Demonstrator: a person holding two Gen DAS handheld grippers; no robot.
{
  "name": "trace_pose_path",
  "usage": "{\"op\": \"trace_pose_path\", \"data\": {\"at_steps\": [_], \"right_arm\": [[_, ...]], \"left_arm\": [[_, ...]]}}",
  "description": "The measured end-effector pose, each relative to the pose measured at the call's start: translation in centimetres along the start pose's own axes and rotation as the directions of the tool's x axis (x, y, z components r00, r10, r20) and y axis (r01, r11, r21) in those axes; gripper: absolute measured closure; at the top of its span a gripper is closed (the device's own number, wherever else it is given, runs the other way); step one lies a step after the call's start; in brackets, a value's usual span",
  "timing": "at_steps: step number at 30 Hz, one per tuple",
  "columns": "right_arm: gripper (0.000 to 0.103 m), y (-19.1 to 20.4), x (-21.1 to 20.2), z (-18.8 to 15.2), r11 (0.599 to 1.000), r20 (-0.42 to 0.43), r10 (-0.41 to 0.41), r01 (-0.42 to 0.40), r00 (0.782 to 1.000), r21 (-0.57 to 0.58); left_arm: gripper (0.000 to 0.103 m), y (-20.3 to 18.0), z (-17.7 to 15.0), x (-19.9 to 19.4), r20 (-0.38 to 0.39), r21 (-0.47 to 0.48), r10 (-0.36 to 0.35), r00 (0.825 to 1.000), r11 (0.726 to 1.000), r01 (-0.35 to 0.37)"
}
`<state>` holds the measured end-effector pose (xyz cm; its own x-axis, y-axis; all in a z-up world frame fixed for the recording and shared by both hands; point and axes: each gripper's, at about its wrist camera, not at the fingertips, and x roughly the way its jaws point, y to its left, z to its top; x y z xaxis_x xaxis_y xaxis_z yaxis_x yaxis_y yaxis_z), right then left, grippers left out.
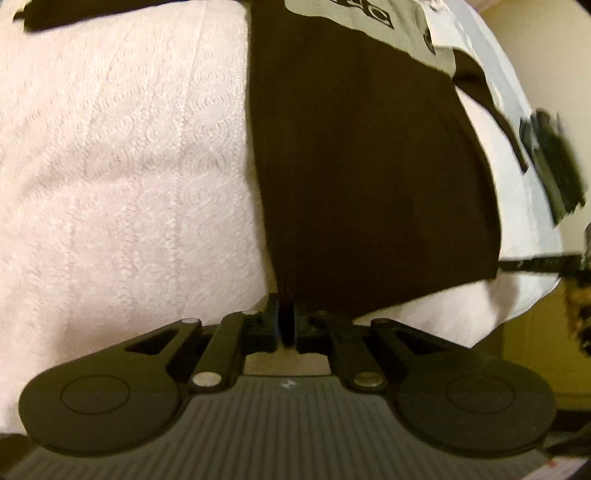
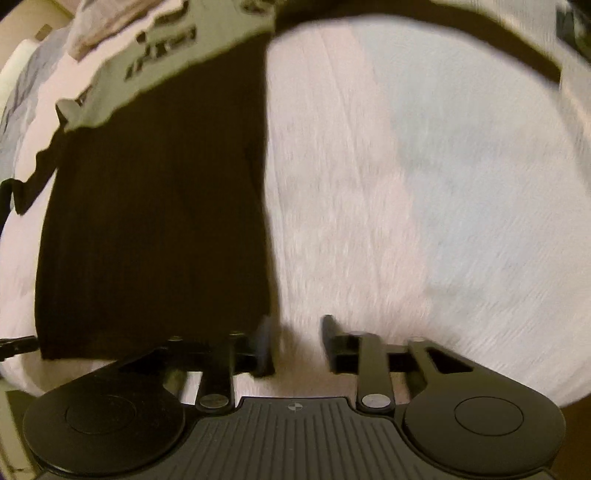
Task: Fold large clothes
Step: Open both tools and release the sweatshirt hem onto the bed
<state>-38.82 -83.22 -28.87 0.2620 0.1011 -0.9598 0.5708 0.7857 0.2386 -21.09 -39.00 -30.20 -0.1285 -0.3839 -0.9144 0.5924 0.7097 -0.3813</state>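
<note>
A large black garment (image 1: 362, 166) with a grey printed panel (image 1: 354, 22) at its far end lies flat as a long strip on a white textured bedspread (image 1: 122, 166). My left gripper (image 1: 286, 326) is shut on the garment's near left corner, with dark cloth pinched between its pads. In the right wrist view the same garment (image 2: 155, 221) lies to the left, its grey panel (image 2: 184, 48) far off. My right gripper (image 2: 297, 343) stands open over bare bedspread (image 2: 424, 184), just past the garment's near right corner. Its left finger (image 2: 264, 343) is beside the cloth's edge, and nothing is between the fingers.
The bed's edge (image 1: 517, 302) curves down at the lower right, with a beige wall (image 1: 546, 55) behind. A blurred dark object (image 1: 550, 166) sits at the right of the left wrist view. Blue-grey bedding (image 2: 22, 92) lies at the far left.
</note>
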Motion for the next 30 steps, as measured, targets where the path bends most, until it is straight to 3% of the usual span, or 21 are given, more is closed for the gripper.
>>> {"op": "trace_pose_path", "data": {"at_steps": [4,8,11,16,17,21,23,26,30], "right_arm": [[0.06,2.6,-1.3,3.0,0.998,0.082,0.027,-0.023,0.996,-0.052],[0.057,6.6,-0.6,6.6,0.986,0.12,0.104,-0.086,0.987,-0.146],[0.056,10.4,0.7,9.0,0.96,0.112,0.169,-0.138,0.979,-0.242],[0.055,18.0,3.0,11.2,0.916,0.102,0.243,-0.193,0.965,-0.35],[0.055,20.1,3.8,11.4,0.907,0.101,0.251,-0.197,0.963,-0.373],[0.054,26.7,6.7,11.7,0.87,0.099,0.254,-0.182,0.962,-0.458],[0.054,29.4,8.3,11.9,0.872,0.117,0.229,-0.151,0.966,-0.466],[0.054,31.9,10.8,12.4,0.891,0.135,0.214,-0.137,0.967,-0.433],[0.053,34.1,13.4,12.7,0.916,0.152,0.148,-0.077,0.977,-0.393]], "left_arm": [[0.089,1.2,0.6,-2.2,0.028,-0.009,0.071,0.997,0.997,-0.071],[0.088,3.6,2.6,-4.8,0.102,-0.029,0.158,0.982,0.987,-0.156],[0.082,5.2,4.7,-6.4,0.163,-0.032,0.225,0.961,0.974,-0.223],[0.067,9.2,9.4,-9.3,0.264,0.037,0.33,0.906,0.936,-0.351],[0.066,10.3,10.4,-9.7,0.275,0.053,0.342,0.899,0.928,-0.369],[0.049,15.2,14.5,-10.8,0.317,0.113,0.388,0.865,0.89,-0.441],[0.049,18.2,16.9,-10.6,0.317,0.124,0.384,0.867,0.89,-0.439],[0.049,22.8,20.8,-9.0,0.312,0.14,0.346,0.885,0.904,-0.403],[0.049,27.8,24.2,-6.1,0.277,0.149,0.274,0.921,0.935,-0.323]]}}
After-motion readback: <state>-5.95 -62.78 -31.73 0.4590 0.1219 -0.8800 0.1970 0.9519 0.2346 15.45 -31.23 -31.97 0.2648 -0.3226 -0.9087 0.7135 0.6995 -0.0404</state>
